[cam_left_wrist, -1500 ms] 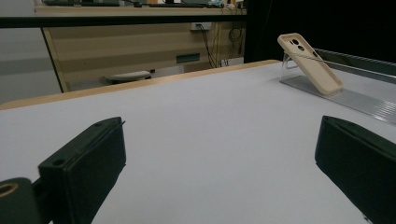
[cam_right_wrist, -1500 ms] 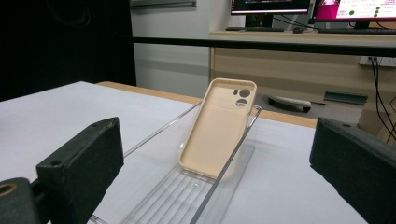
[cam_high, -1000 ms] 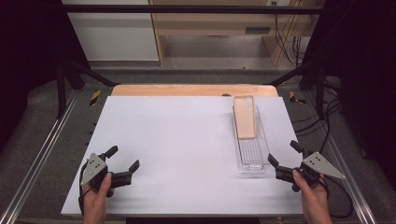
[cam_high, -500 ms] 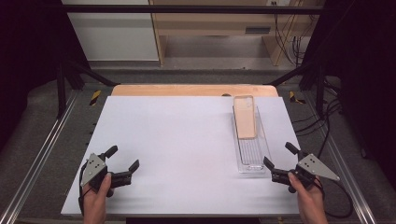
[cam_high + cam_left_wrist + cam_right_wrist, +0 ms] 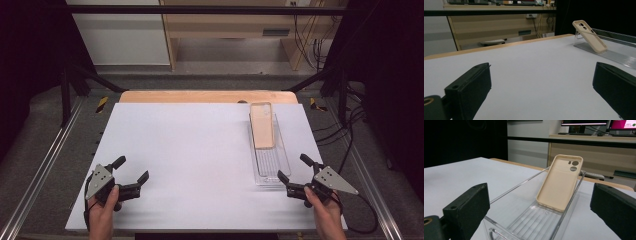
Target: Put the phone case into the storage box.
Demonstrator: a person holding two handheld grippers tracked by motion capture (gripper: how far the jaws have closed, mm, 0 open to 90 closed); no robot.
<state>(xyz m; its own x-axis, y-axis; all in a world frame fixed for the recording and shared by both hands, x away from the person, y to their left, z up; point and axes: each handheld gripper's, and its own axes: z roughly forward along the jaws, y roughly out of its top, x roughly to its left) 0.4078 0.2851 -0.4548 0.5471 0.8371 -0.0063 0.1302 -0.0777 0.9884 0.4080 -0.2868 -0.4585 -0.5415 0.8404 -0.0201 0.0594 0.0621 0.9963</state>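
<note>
Your white surface (image 5: pixel 200 160) lies mostly bare in front of you, with a long clear tray (image 5: pixel 270 162) sitting lengthwise toward its right side. Inside the tray, a beige phone case (image 5: pixel 262 126) leans at a tilt, its top edge propped against the far end wall and its lower edge resting on the ribbed floor, hollow side facing you in the right gripper view (image 5: pixel 560 182). Your right tongs (image 5: pixel 296 174) hover just beside the tray's near end, jaws spread wide and holding nothing, pointed along the tray toward the case. Your left tongs (image 5: pixel 131 170) sit well apart at the near left corner, also wide and empty, low over the bare sheet. You look to be in the approach, before any grasp. Next, you would likely carry the right tongs forward over the near wall and down the tray, then close them across the case's long edges; watch that a jaw does not knock the tray wall or tip the leaning case flat.
</note>
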